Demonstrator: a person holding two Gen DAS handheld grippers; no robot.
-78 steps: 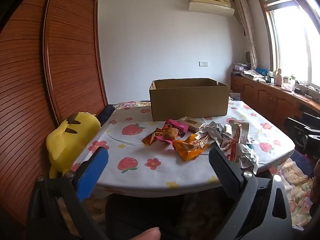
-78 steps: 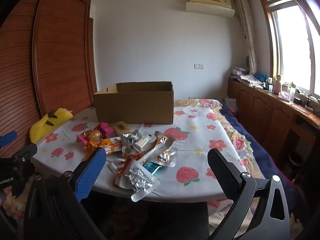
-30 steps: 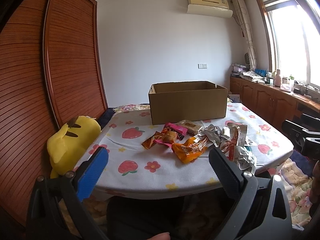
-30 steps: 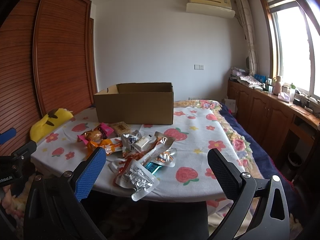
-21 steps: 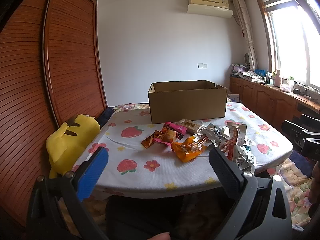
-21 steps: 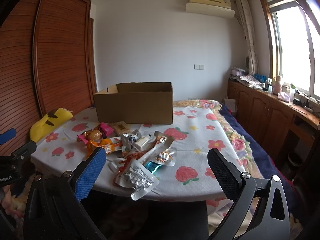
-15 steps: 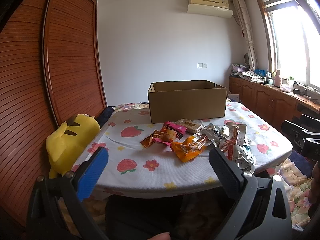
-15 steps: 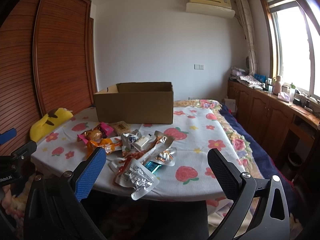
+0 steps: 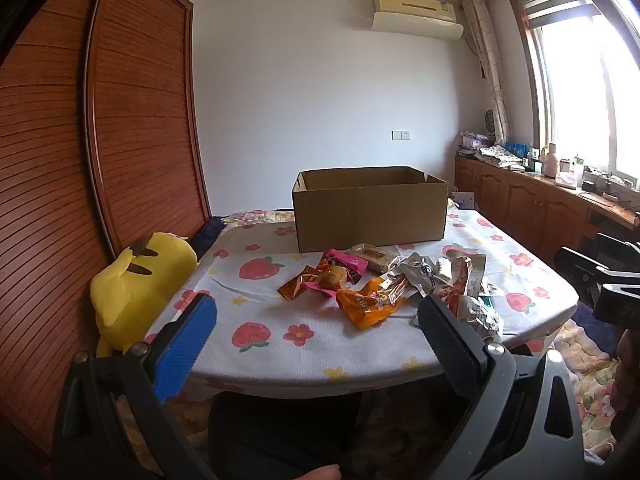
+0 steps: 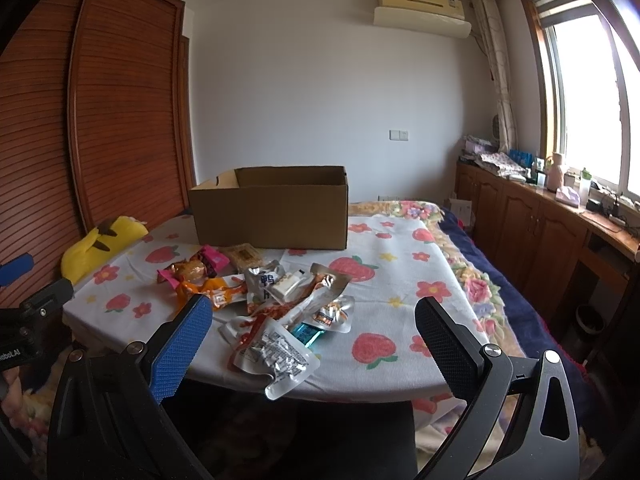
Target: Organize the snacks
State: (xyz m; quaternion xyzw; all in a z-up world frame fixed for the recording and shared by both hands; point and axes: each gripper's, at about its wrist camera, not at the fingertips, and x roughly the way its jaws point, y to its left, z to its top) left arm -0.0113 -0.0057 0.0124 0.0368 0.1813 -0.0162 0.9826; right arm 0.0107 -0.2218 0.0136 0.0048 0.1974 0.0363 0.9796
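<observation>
Both claws, left claw [image 9: 316,322] and right claw [image 10: 310,322], hung released and empty; one snack pile [image 10: 264,300] lay ahead on the worktop [image 10: 404,292], one cardboard box [image 10: 272,212] beyond.

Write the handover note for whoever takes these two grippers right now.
Left gripper: open, empty, held short of the table's near edge.
Right gripper: open, empty, also short of the table.
Snack packets: all loose in a pile on the strawberry-print tablecloth, in front of the cardboard box.
Box: open-topped, at the far side of the table; its floor is not visible.
Done: no packet seen picked up or boxed.
Left: probably move every packet into the box; the orange packet lies nearest the left gripper.
</observation>
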